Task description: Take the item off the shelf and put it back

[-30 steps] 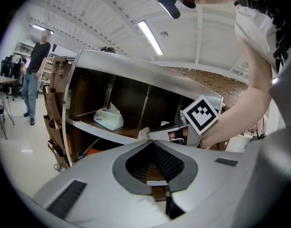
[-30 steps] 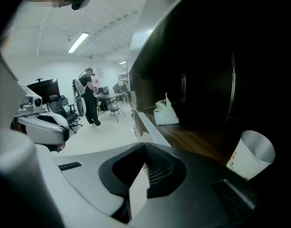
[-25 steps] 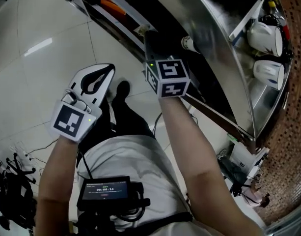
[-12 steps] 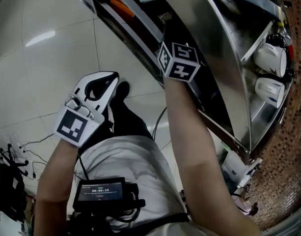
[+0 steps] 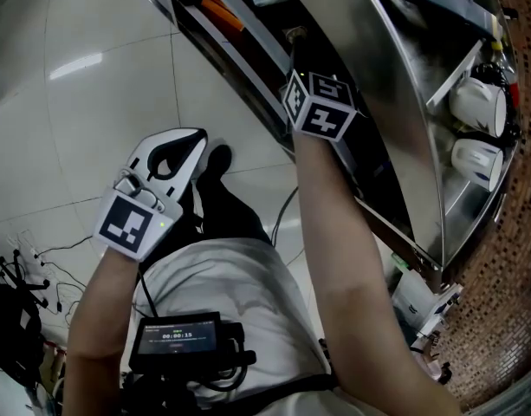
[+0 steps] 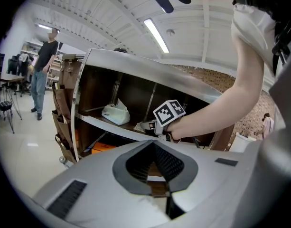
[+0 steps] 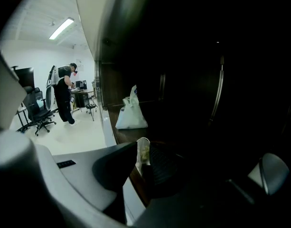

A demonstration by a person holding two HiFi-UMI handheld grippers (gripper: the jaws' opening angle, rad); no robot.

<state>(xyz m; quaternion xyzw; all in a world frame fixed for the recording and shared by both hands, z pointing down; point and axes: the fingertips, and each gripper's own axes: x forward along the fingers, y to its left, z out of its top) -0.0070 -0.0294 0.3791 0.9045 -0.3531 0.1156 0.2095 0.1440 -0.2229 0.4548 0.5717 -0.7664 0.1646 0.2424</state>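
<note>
A pale, glossy tiled floor (image 5: 92, 76) fills the head view from nine to twelve o'clock. A metal-sided shelf unit (image 5: 395, 102) with dark boards runs from twelve down to four o'clock, and a reddish brick-patterned surface (image 5: 508, 319), probably a wall, shows at four to five o'clock. The left gripper view has a white ribbed ceiling (image 6: 88, 18) with a long strip light (image 6: 157, 34) at twelve o'clock, while the right gripper view shows a black office chair (image 7: 33, 114) and a desk (image 7: 82, 92) at nine o'clock.
</note>
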